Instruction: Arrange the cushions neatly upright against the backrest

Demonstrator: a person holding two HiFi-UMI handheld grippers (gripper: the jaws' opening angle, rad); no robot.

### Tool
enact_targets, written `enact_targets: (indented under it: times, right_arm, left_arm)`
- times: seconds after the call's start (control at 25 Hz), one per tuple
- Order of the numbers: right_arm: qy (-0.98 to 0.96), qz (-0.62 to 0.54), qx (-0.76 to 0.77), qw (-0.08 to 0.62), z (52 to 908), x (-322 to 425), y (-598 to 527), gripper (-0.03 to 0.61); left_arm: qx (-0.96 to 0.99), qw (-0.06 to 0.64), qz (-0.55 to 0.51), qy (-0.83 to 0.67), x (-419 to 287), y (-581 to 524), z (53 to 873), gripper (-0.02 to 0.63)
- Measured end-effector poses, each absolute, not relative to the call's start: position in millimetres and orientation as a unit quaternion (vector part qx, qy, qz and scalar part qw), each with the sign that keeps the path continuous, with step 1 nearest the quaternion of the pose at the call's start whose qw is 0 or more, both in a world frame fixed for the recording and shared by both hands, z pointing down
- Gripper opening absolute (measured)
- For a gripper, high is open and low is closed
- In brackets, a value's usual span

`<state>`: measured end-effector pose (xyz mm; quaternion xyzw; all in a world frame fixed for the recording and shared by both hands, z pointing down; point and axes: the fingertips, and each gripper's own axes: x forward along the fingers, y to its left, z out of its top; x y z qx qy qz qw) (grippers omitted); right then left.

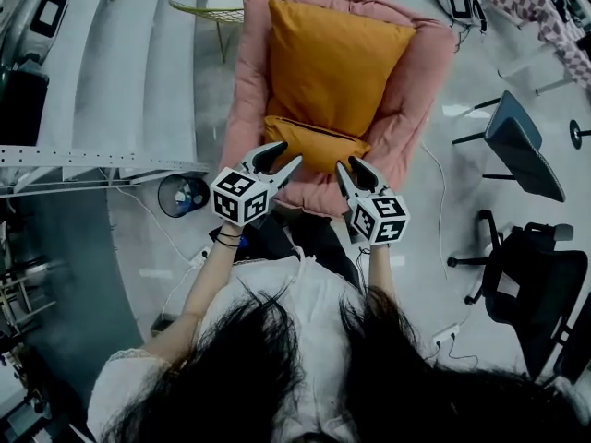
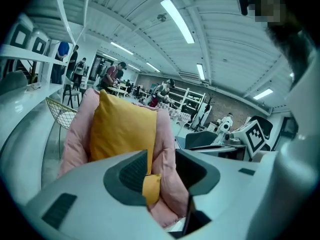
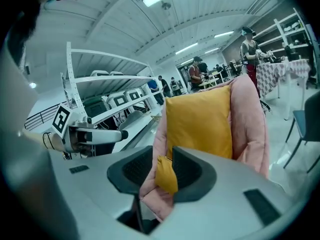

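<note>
We have both claws at the front edge of the pink chair (image 1: 420, 81), one at each near corner of the small orange cushion (image 1: 314, 144); that cushion lies flat on the seat, just in front of the large orange cushion (image 1: 332, 67), which already stands upright against the backrest (image 3: 247, 109).

The left claw (image 1: 289, 152) is open; in the left gripper view its jaws stand apart with the cushion's corner against one pad and pink padding filling the rest of the gap. The right claw (image 1: 348, 162) has a narrower gap, with the other corner sitting between its pads; we see no firm pinch there, so we judge it open too.

We judge the step in hand to be taking hold of the small cushion so it can be stood up.

- The pink padding lies right under both corners; a claw that bites too low could catch it along with the cushion, and the lift would drag on the seat.
- Only the tips of the corners lie between the pads; such a shallow hold could slip as the cushion's weight comes on.
- If one side takes hold and the other does not, the cushion would twist; it could then nudge the large cushion out of line.
</note>
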<state>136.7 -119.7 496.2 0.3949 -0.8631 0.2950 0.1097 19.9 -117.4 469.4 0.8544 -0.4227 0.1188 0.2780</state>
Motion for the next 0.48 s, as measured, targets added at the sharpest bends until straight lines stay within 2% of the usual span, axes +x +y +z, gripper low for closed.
enact_targets:
  times: [0.24,0.48]
  right_arm:
    - [-0.867,0.277,0.399,0.108,486,125,-121,0.11]
    - [-0.871,0.258,0.408,0.094,466,99,-109,0.098]
  left_arm:
    - [0.858,0.276,0.122,-0.416,9,-106,465,0.153]
    - [0.872,0.243,0.137,-0.403,-17,-85,451,0.132]
